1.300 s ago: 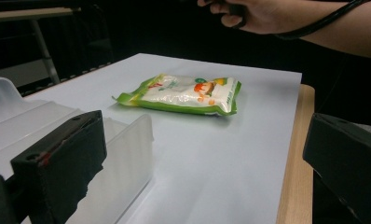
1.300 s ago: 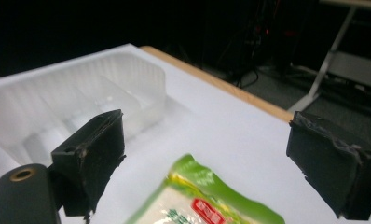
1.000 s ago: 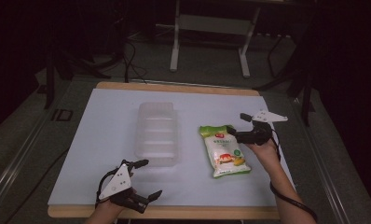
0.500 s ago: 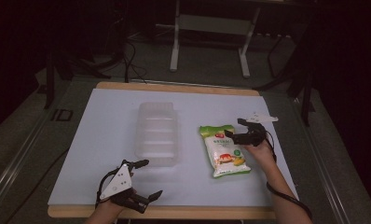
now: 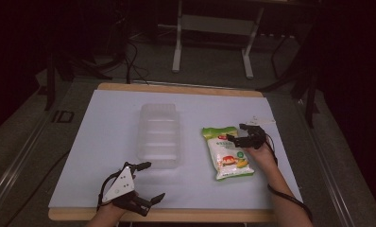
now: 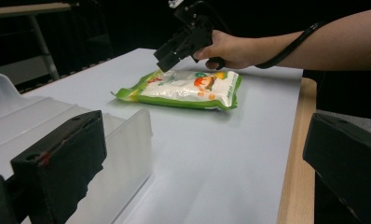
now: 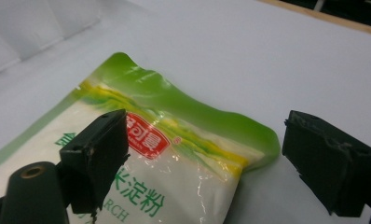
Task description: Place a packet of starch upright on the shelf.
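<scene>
wooden table [image 5: 176,89] under white sheet [image 5: 106,137], clear plastic tray [image 5: 160,135] lying near sheet's middle, green starch bag [image 5: 227,152] flat on sheet just right of tray, apart from it

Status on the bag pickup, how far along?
Done: nothing moved; the bag lies flat on the table beside the tray. In hand: right gripper open, straddling the bag's top edge, not closed. Left gripper open, idle near the tray. Left: grasp, lift, likely place.

Right tool [image 5: 237,134] open, over top right of bag [image 5: 227,152]. Tray [image 5: 159,135] left of bag. Left tool [image 5: 150,181] open at table [image 5: 101,123] near edge.
</scene>
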A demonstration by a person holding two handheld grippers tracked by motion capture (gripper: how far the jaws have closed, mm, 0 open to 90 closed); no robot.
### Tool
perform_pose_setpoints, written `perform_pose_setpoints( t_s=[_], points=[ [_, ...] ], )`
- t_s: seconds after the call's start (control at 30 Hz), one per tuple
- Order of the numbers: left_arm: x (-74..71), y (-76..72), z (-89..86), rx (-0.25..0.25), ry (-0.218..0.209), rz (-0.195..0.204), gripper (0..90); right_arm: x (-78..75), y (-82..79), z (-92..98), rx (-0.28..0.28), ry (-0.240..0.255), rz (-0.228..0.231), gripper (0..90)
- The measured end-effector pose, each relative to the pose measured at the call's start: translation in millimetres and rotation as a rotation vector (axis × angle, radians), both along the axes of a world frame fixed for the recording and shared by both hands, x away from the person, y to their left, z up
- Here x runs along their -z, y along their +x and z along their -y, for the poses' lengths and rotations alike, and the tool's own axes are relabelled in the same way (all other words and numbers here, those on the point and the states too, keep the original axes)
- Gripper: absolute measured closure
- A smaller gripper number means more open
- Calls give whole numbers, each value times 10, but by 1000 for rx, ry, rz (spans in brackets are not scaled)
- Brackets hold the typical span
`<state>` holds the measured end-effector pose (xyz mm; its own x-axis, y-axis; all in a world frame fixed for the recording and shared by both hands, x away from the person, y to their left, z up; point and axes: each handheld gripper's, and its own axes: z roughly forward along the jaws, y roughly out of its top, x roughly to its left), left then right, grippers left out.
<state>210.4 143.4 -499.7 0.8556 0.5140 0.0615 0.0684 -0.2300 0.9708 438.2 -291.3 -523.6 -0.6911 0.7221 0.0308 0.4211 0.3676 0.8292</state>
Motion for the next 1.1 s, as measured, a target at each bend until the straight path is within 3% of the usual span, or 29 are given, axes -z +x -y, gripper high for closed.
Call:
perform_pose_setpoints(
  t_s=[0.33,0.47,0.7,1.1],
  points=[
    [2,-7,8,-3,8,3,0,133,60,-22,20,-19,-52,124],
    [5,-1,8,0,6,-3,0,139,75,-15,16,-12,-71,118],
    [6,0,10,1,7,-2,0,138,75,-85,6,-55,-80,125],
    [7,3,28,3,12,1,0,114,25,-135,43,-84,-103,179]
  ],
)
